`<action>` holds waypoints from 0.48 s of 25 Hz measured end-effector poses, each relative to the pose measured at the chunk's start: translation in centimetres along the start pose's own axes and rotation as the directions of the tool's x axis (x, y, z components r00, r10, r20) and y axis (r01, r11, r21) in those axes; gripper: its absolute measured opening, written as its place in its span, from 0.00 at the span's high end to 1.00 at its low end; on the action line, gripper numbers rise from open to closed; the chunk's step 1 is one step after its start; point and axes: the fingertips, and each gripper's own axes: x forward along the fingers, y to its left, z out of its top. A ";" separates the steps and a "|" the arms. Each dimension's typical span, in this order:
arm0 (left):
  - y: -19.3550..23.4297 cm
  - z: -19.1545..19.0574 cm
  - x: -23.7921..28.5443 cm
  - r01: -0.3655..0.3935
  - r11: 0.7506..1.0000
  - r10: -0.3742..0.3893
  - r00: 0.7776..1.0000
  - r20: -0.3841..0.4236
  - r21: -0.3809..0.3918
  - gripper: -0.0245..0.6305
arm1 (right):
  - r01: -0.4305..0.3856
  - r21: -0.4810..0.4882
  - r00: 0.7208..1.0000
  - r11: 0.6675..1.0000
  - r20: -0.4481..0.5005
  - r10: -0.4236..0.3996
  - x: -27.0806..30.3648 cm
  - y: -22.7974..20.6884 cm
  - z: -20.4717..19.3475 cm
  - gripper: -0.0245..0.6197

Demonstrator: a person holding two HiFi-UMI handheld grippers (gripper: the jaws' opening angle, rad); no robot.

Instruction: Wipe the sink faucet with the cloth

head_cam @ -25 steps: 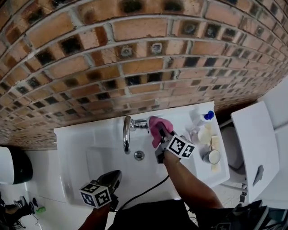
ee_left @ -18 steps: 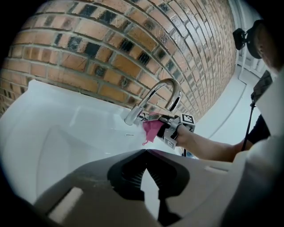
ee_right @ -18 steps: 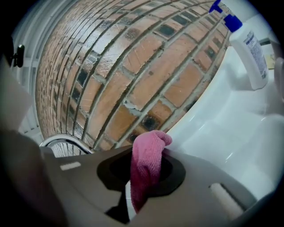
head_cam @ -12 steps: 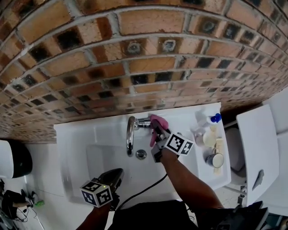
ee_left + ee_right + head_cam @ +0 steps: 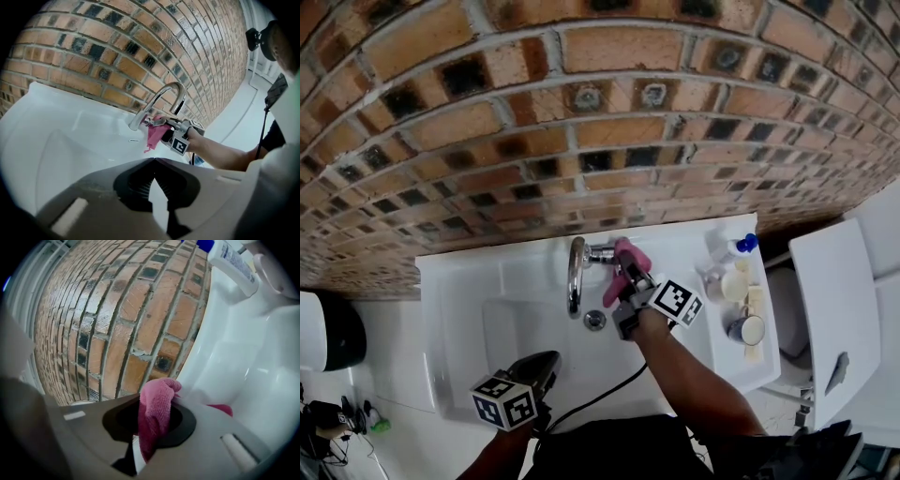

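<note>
A chrome faucet (image 5: 576, 274) arches over the white sink (image 5: 459, 309) below the brick wall; it also shows in the left gripper view (image 5: 161, 98). My right gripper (image 5: 625, 272) is shut on a pink cloth (image 5: 623, 267) and holds it against the faucet's base, right of the spout. In the right gripper view the cloth (image 5: 154, 416) fills the gap between the jaws. My left gripper (image 5: 539, 370) hangs low over the sink's front edge, its jaws shut with nothing between them (image 5: 154, 161).
A blue-capped bottle (image 5: 733, 247), cups (image 5: 744, 330) and small items crowd the sink's right ledge. A drain (image 5: 595, 321) sits in the basin. A white toilet lid (image 5: 830, 300) stands at the right, a black bin (image 5: 333, 342) at the left.
The right gripper with the cloth has shifted slightly along the faucet base, towards the spout. The view has tilted a little. The left gripper stays in place.
</note>
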 end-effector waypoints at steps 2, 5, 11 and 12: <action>-0.2 -0.2 -0.2 0.006 1.000 -0.006 1.000 0.003 0.005 0.96 | -0.007 -0.010 1.000 1.000 0.001 0.007 -0.4 0.5 0.0 0.88; -0.6 -0.4 -0.7 0.014 1.000 -0.014 1.000 0.009 0.012 0.96 | -0.013 -0.045 1.000 0.999 -0.007 0.013 -1.1 1.3 -0.1 0.88; -1.0 -1.0 -1.6 0.026 0.999 -0.027 0.999 0.025 0.022 0.96 | -0.033 -0.105 0.999 0.994 -0.015 0.032 -2.5 3.0 -0.4 0.88; -1.0 -1.1 -1.8 0.028 0.999 -0.029 0.999 0.028 0.023 0.96 | -0.031 -0.110 0.999 0.993 -0.014 0.030 -2.7 3.2 -0.5 0.88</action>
